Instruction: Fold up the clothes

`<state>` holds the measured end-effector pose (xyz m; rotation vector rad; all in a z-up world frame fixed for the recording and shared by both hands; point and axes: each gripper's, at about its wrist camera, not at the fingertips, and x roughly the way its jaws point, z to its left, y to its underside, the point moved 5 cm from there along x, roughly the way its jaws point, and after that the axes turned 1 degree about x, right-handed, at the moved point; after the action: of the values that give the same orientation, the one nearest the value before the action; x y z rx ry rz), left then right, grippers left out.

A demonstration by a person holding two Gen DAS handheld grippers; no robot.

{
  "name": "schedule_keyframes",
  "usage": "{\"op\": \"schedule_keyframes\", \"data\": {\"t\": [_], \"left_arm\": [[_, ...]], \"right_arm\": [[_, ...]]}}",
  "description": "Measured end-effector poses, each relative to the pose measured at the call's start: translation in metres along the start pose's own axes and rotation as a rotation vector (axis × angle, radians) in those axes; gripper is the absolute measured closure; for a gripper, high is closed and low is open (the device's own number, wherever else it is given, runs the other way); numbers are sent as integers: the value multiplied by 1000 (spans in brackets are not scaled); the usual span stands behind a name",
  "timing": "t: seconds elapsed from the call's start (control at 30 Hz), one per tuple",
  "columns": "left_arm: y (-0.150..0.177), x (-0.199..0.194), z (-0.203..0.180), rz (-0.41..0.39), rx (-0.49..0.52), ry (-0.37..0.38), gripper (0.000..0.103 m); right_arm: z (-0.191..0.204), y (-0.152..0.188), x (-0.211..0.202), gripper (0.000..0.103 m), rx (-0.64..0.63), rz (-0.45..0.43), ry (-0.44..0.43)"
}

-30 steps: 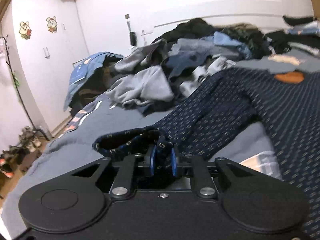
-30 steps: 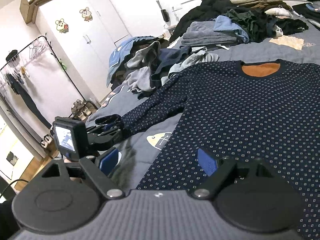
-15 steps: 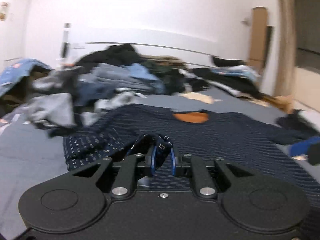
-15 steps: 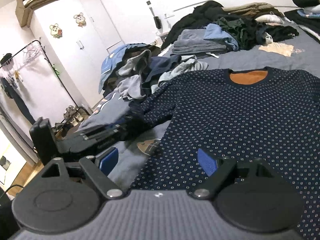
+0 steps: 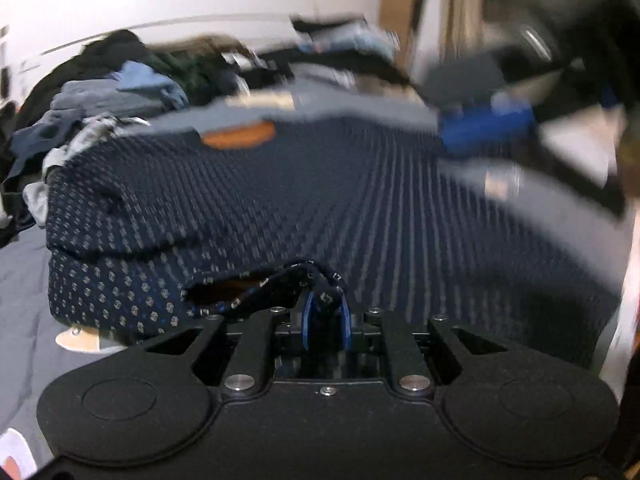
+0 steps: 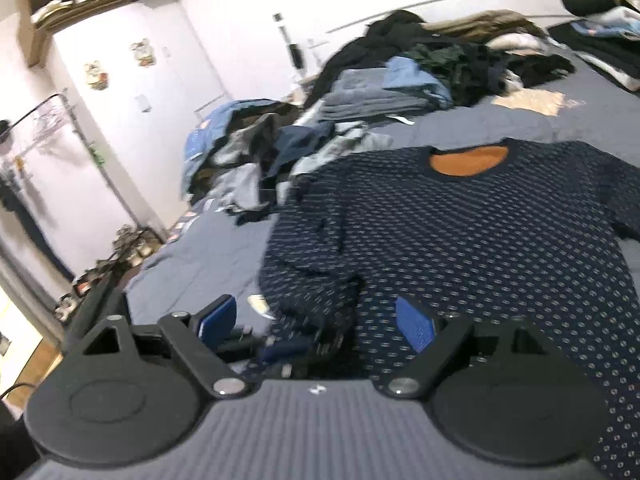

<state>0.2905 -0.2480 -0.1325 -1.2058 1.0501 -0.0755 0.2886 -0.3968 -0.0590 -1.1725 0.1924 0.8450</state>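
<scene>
Cuff fabric (image 5: 280, 284) sat pinched between the blue pads of the left gripper (image 5: 325, 318), whose jaws were closed on it at the 6 o'clock edge of the left wrist view. That hold looked purposeful: gripping the very end of the sleeve (image 5: 132, 276) would let the whole sleeve be carried across the body of the navy patterned sweater (image 6: 480, 240) as one flap, and the sleeve already lay doubled over the chest toward 9 o'clock. The right gripper (image 6: 316, 322) had its jaws spread wide and held nothing. It hovered low over the hem end of the sweater, probably waiting to pin or take the next edge. In its view the dark frame of the other tool showed between its fingers near 6 o'clock, so the two tools were close together above the lower left part of the garment.

Beyond the jaws, the sweater lay flat and face up on the grey-blue bed (image 6: 200, 264), its body stretching away toward 12 o'clock and ending at the orange-lined neck opening (image 6: 468, 160). The far sleeve ran off toward 3 o'clock, not yet folded. Past the collar, from 10 to 1 o'clock, a heap of unfolded clothes (image 6: 400, 80) lay against the wall. A white wardrobe (image 6: 132, 92) stood at 10 o'clock. Motion blur hid finer detail in the left view.
</scene>
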Motion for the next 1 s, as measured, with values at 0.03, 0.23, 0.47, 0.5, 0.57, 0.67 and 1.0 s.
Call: {"op": "schedule_keyframes", "data": {"t": [0.03,0.23,0.47,0.5,0.57,0.67,1.0], "left_arm": [[3,0,-3,16,31,6,85],[4,-22,-7,24,72,114,62],[14,-54,10,50,97,107,58],[17,-58,21,54,79,84,58],[22,-64,44,56,23,32,58],[33,-68,81,64,-89,-51,58],[46,-81,102,58,-156,-75,54]], "right_arm": [[-5,1,2,16,5,-2,17],[-18,7,19,16,-53,-24,87],[-5,16,49,17,-179,-11,99],[0,18,54,17,-203,-4,98],[11,25,65,17,-267,10,91],[31,37,79,17,-389,27,74],[61,57,123,26,-651,42,182]]}}
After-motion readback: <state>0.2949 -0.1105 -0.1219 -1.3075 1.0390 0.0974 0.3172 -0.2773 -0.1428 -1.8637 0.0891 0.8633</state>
